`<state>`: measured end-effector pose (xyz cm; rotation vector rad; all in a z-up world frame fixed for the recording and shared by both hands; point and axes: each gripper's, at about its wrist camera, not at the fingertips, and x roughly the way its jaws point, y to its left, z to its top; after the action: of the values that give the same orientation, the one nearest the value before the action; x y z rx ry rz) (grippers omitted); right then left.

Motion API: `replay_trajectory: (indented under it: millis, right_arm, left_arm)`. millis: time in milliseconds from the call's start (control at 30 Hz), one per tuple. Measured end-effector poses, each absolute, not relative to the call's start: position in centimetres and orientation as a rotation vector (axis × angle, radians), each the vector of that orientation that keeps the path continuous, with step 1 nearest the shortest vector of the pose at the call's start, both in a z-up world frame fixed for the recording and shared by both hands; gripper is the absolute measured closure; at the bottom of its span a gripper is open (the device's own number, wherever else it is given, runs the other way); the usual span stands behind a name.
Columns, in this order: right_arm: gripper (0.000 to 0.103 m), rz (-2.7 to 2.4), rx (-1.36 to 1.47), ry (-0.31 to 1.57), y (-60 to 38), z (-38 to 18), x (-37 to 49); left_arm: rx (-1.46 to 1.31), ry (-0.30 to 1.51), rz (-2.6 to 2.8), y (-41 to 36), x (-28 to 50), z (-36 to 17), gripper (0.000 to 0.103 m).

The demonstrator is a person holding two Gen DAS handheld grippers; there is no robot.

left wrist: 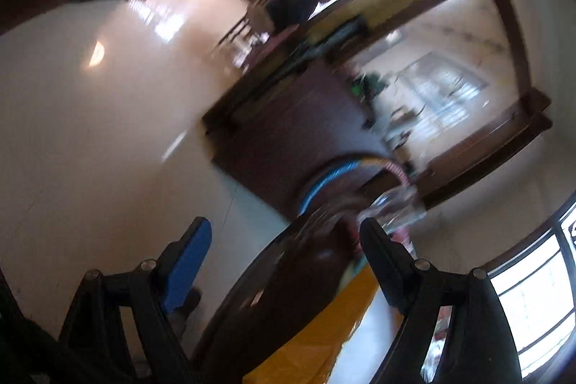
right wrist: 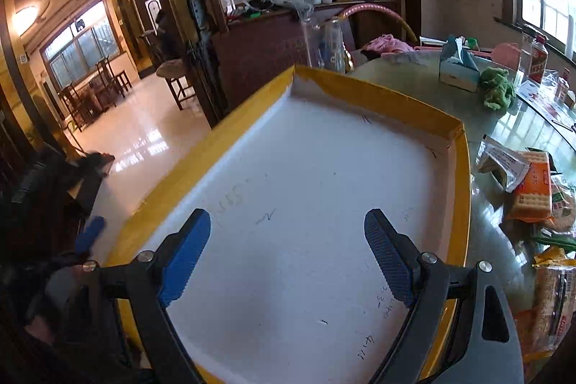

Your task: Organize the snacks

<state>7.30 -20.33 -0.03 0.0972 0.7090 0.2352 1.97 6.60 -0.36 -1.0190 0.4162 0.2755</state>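
- Right gripper (right wrist: pixel 287 256): spread wide, holding nothing, hanging over the tray (right wrist: pixel 374 96), whose white floor is bare.
- Left gripper (left wrist: pixel 284 261): spread wide, holding nothing; view tilted and blurred, aimed past the table (left wrist: pixel 288 276) edge toward the floor (left wrist: pixel 90 132).
- Snacks: orange cracker pack (right wrist: pixel 532 186) at 3 o'clock of the tray, on the glass tabletop (right wrist: pixel 496 240); more packs (right wrist: pixel 554 297) at 4 o'clock, partly cut off by the frame.
- Cracker pack long axis: roughly 12-to-6 in the right view; label end impossible to read.
- Risks, judged: glossy wrappers slipping from the pads on glass; crushing brittle crackers with a hard squeeze; left gripper, looking away, clipping the tray rim or table edge.
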Motion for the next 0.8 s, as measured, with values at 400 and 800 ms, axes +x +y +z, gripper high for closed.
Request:
replay_trajectory:
  millis: [400,800]
  right_arm:
    - [0.015,0.231,0.209,0.695,-27.0,4.3,2.1]
    - [0.015,0.287,0.308,0.645,-35.6,8.0,-12.4]
  left_arm:
    - [-0.686,0.483,0.193,-0.7,0.4,0.6,0.019]
    - [-0.16,0.601,-0.17,-14.5,-7.9,6.6,0.018]
